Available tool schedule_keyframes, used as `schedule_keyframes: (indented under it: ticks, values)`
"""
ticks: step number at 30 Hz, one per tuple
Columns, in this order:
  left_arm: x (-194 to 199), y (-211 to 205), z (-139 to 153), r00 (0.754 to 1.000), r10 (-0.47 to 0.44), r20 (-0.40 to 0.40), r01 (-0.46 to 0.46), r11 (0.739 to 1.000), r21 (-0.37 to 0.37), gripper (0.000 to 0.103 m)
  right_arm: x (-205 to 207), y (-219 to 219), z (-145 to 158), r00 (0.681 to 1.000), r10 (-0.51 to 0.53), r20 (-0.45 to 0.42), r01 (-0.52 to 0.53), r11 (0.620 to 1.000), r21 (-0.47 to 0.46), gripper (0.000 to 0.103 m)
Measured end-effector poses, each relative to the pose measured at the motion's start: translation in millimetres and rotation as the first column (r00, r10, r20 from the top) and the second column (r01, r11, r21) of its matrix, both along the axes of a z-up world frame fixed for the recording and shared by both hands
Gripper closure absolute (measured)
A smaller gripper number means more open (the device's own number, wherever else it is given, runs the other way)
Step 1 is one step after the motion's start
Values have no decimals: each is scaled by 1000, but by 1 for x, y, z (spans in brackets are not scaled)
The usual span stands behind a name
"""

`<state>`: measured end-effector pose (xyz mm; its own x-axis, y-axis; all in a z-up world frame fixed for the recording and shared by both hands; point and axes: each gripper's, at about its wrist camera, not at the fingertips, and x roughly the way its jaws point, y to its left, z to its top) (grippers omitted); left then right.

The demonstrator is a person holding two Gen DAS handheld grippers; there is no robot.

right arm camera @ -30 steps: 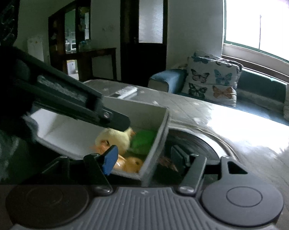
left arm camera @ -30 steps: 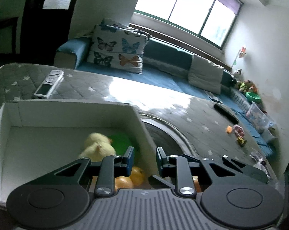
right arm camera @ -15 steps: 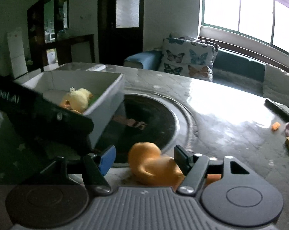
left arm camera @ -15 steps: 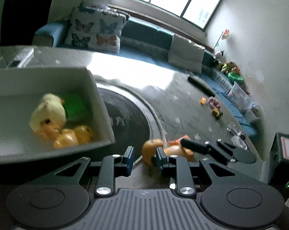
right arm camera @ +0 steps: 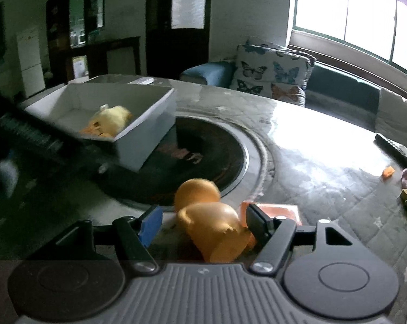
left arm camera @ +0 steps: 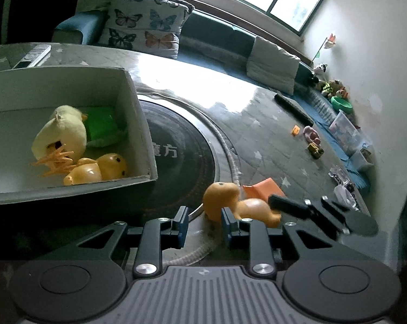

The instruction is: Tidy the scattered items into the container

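Observation:
A white box [left arm camera: 138,113] [right arm camera: 149,113] stands on the table at the left. It holds a plush chick [left arm camera: 60,132], a green item [left arm camera: 101,125] and a yellow rubber duck [left arm camera: 95,168]. An orange rubber duck [right arm camera: 211,224] [left arm camera: 230,202] lies on the table, with a flat orange piece [left arm camera: 265,187] behind it. My right gripper [right arm camera: 203,222] is open, its fingers on either side of the duck. My left gripper [left arm camera: 203,222] is open and empty, just left of the duck, and shows as a dark bar in the right wrist view [right arm camera: 28,135].
A dark round inset [left arm camera: 182,154] sits mid-table by the box. Small toys [left arm camera: 311,140] and a black remote [left arm camera: 292,105] lie at the far right. A white remote [left arm camera: 33,55] lies behind the box. A sofa with cushions [left arm camera: 146,27] runs behind the table.
Both grippers have pulled away from the box and to the right. The right gripper has come down around the orange duck. The left jaws stand a little wider.

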<state>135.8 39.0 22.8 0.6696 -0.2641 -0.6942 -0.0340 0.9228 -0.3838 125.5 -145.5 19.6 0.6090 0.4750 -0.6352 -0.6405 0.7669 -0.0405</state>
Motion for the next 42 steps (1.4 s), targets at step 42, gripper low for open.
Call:
schedule_keyframes:
  ticks: [42]
  values:
    - [3,-17,-8,995,-92,-50,91,996,-17,70,-40,-5,-18,993,102,-65,-100,995,26,51]
